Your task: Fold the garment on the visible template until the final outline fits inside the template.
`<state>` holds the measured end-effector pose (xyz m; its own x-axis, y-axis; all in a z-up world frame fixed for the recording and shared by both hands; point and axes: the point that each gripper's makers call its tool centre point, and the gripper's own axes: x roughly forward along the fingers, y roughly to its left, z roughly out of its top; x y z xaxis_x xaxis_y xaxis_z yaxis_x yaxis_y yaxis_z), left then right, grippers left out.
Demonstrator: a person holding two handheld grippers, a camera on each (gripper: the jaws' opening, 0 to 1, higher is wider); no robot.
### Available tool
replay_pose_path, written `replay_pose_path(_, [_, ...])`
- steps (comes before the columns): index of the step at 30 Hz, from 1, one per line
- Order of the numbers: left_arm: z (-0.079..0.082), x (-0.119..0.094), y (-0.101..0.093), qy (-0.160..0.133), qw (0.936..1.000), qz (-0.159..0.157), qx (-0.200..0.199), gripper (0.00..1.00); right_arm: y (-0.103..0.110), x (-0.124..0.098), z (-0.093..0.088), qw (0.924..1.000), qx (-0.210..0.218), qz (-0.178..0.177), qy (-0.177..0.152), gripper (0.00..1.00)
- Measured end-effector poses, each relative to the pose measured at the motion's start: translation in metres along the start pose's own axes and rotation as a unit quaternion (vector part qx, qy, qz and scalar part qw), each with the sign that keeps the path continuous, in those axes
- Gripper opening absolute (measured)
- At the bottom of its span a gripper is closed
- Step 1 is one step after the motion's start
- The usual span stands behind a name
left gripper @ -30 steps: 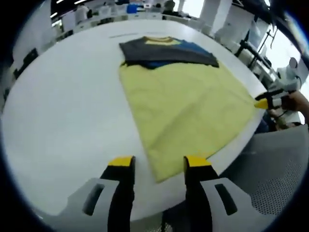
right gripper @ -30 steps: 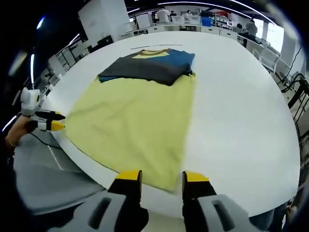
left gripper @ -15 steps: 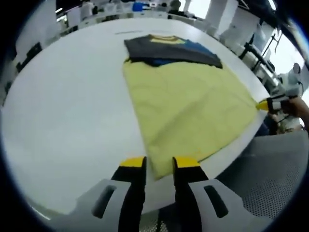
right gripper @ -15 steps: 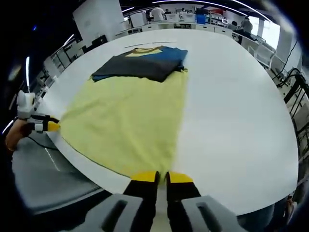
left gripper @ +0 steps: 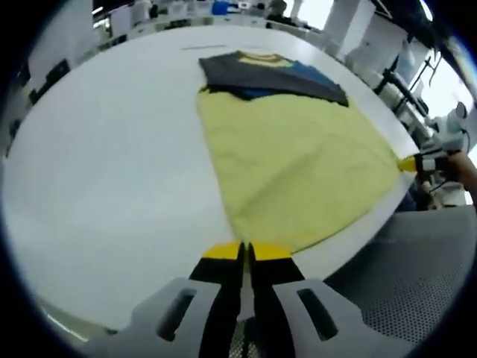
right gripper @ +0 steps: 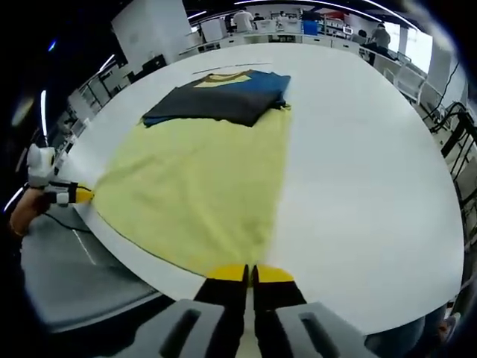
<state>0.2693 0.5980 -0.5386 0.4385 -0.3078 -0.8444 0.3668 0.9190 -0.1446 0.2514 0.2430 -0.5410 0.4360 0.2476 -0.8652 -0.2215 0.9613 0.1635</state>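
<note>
A yellow garment (left gripper: 291,160) with a dark grey and blue upper part (left gripper: 272,74) lies flat on the white table (left gripper: 104,171), its hem toward me. My left gripper (left gripper: 246,250) is shut on the near hem corner. My right gripper (left gripper: 408,163) comes in from the right, pinching the other hem corner at the table's edge. In the right gripper view the garment (right gripper: 201,186) spreads ahead, my right gripper (right gripper: 249,273) is shut on its near corner, and my left gripper (right gripper: 80,195) holds the far left corner.
A thin dark line (left gripper: 203,47) marks the table just beyond the collar. A grey mesh chair (left gripper: 417,283) stands by the table's edge. A person's hand (right gripper: 26,212) holds the other gripper. Desks, equipment and people fill the far background.
Both grippers went from open to shut, closing on the two hem corners. Each camera moved slightly forward toward the hem.
</note>
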Motion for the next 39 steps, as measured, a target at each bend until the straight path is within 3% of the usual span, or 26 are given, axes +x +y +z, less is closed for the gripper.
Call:
replay_pose_path(12, [0.001, -0.013, -0.003, -0.005, 0.9998, -0.01, 0.018, 0.0, 0.004, -0.011, -0.001, 0.9999, -0.003, 0.009, -0.007, 0.0])
replay_pose_path(25, [-0.021, -0.025, -0.007, 0.02, 0.9996, -0.017, 0.009, 0.0, 0.013, -0.019, -0.02, 0.9998, -0.004, 0.018, 0.003, 0.0])
replay_pose_path(39, [-0.03, -0.033, -0.01, 0.025, 0.9994, -0.02, 0.011, 0.0, 0.02, -0.025, -0.031, 0.9995, -0.009, 0.026, 0.018, 0.0])
